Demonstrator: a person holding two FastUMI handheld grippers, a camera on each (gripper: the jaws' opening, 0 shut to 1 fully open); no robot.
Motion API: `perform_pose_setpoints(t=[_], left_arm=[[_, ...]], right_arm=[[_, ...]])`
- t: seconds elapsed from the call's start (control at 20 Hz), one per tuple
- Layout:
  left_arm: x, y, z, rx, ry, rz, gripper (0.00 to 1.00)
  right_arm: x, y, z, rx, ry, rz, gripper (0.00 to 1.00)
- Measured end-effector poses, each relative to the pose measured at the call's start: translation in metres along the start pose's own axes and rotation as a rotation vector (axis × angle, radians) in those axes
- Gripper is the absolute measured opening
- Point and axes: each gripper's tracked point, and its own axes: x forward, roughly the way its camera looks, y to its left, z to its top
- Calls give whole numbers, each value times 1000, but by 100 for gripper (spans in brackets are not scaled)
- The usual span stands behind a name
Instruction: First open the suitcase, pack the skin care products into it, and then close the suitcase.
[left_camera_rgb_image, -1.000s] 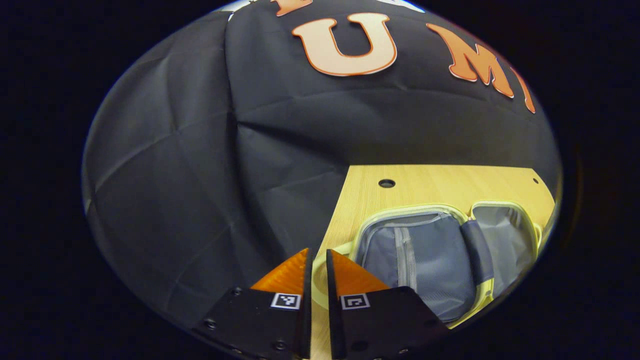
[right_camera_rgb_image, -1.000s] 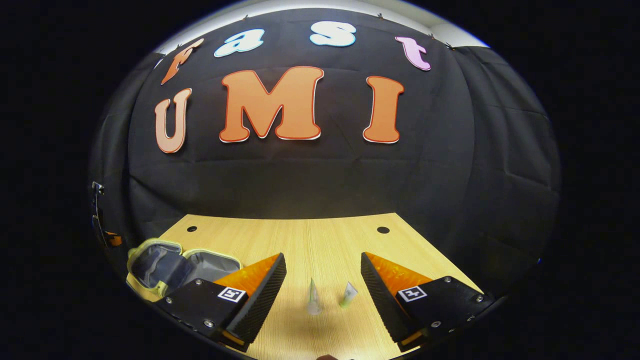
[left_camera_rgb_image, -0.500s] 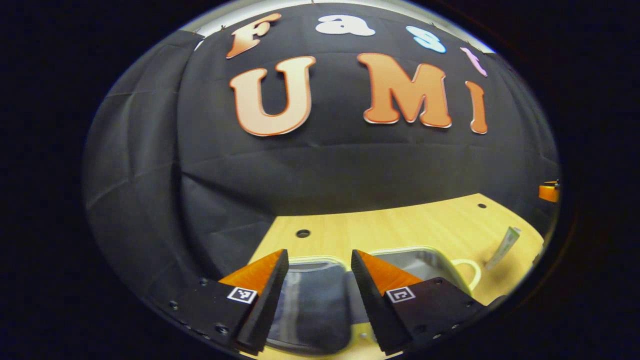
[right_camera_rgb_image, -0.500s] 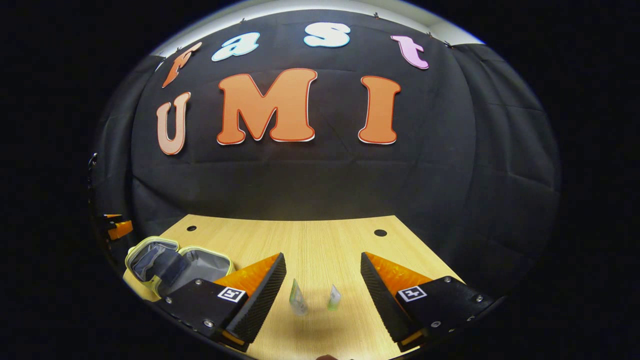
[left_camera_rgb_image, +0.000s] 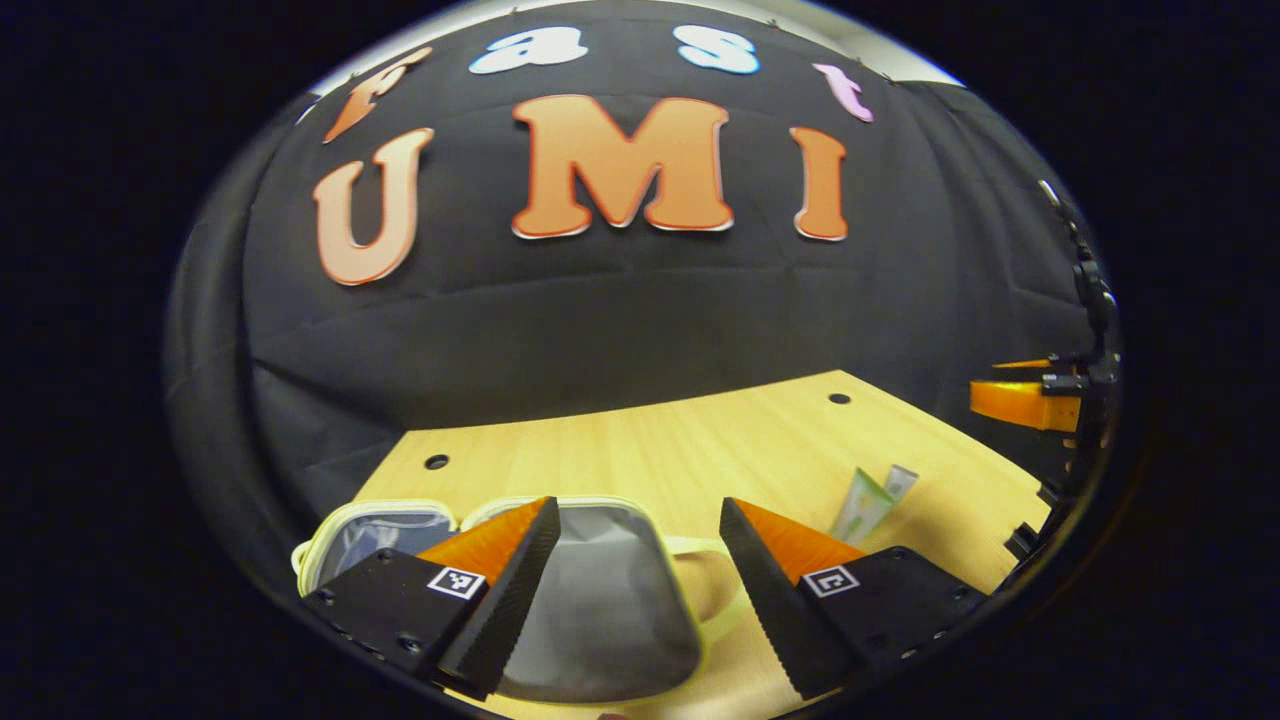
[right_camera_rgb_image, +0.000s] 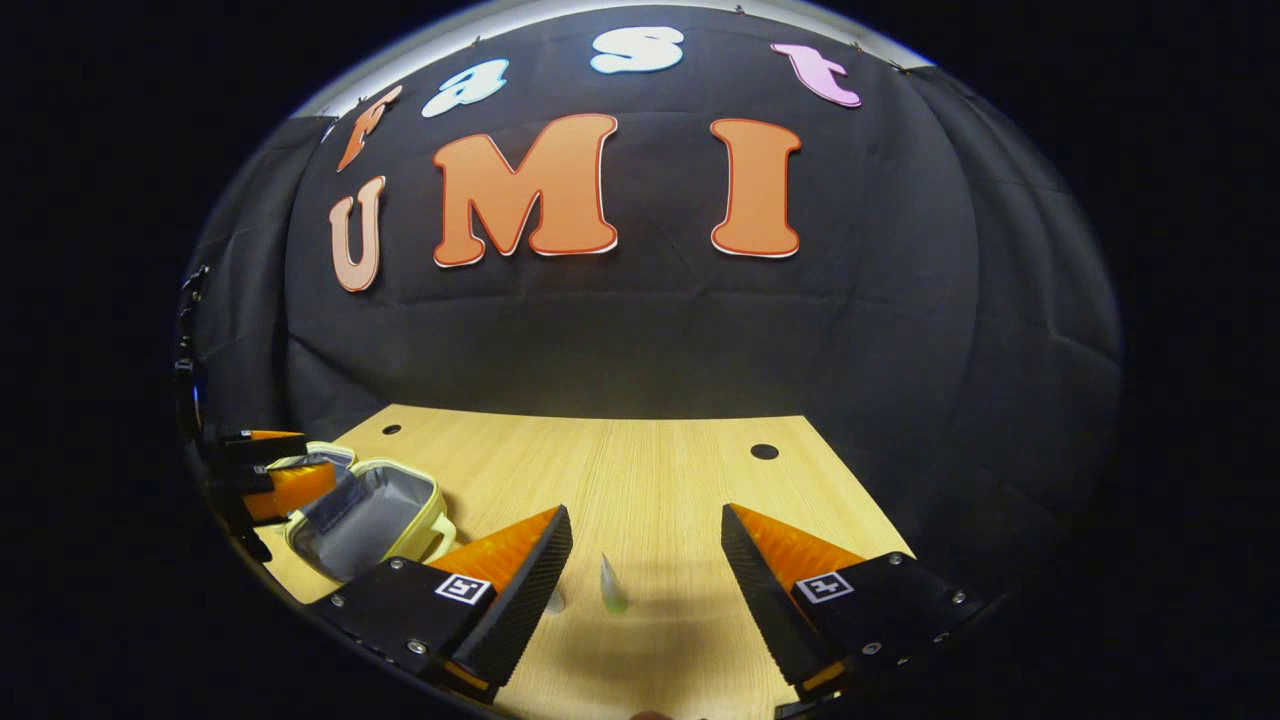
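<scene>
Suitcase (left_camera_rgb_image: 600, 600) lies open; both grippers (left_camera_rgb_image: 632, 580) (right_camera_rgb_image: 640, 590) gape empty; lower right squarely over one tube (right_camera_rgb_image: 611, 588) before closing.

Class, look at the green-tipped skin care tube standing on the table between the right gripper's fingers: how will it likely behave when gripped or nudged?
The tube stands upright on a narrow base, so a nudge would probably tip it. It looks small and thin, so likely light. Its tapered, flattened shape suggests soft walls that may squash between the open right gripper.
</scene>
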Motion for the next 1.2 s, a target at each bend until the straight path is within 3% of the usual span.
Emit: perform_pose_setpoints(t=[0.3, 0.45, 0.7, 0.85, 1.0, 1.2], left_arm=[[38, -120, -53, 76, 58, -117, 99], [56, -167, -71, 66, 93, -166, 99], [103, -191, -123, 21, 195, -158, 97], [122, -202, -137, -36, 224, -177, 86], [135, -210, -142, -22, 242, -213, 49], [109, -189, -102, 26, 170, -176, 46]], right_arm=[[7, -25, -7, -46, 19, 92, 95], [8, -26, -14, -53, 41, 140, 95], [8, -34, -11, -76, 41, 169, 95], [8, -38, -16, -102, 46, 165, 95], [10, -41, -28, -111, 77, 159, 95], [10, -29, -47, -133, 107, 193, 95]])
